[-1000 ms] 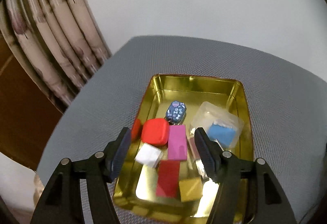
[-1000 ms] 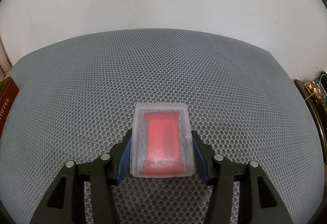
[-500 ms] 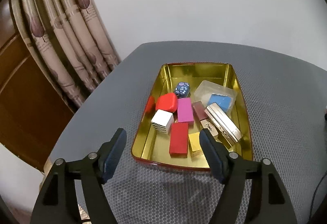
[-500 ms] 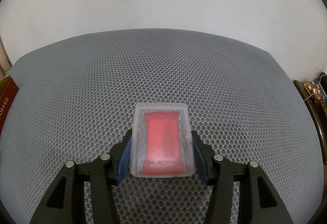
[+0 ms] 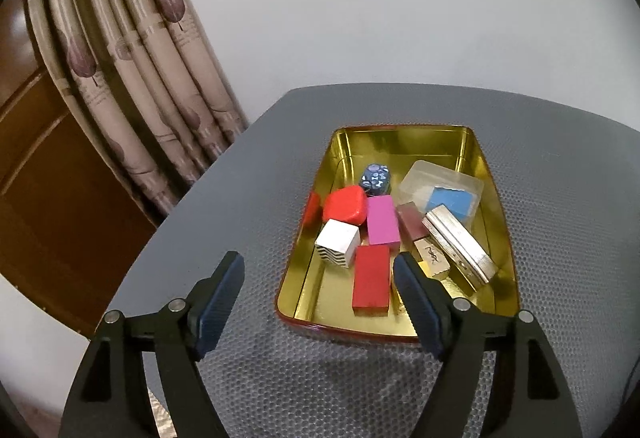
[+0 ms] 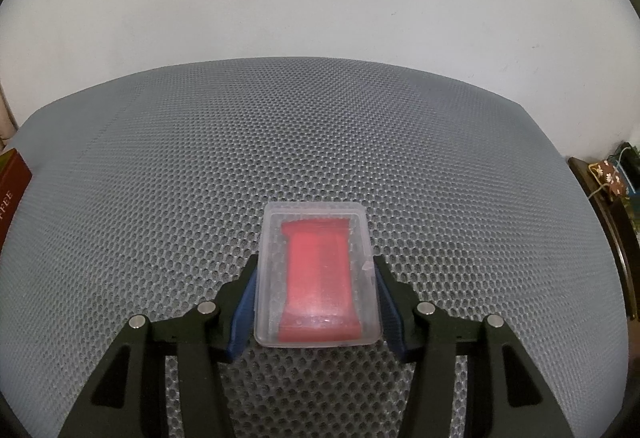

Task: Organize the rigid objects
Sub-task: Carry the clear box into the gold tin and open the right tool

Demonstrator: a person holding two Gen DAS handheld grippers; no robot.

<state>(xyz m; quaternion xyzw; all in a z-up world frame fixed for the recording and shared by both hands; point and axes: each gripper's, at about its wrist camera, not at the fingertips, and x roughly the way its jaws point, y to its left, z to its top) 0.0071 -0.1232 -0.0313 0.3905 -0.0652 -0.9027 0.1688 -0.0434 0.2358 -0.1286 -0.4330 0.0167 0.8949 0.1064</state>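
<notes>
Left gripper (image 5: 318, 288): jaws spread, just widened, nothing between them, poised short of the tin (image 5: 496, 198) where the sorted blocks lie. Right gripper (image 6: 316, 304): jaws pinch the clear case (image 6: 316, 274) by its sides over the bench (image 6: 200, 158), presumably bound for the tin.

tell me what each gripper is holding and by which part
Right gripper clamps the clear plastic box with a red insert by its two long sides. Left gripper is open and holds nothing.
</notes>
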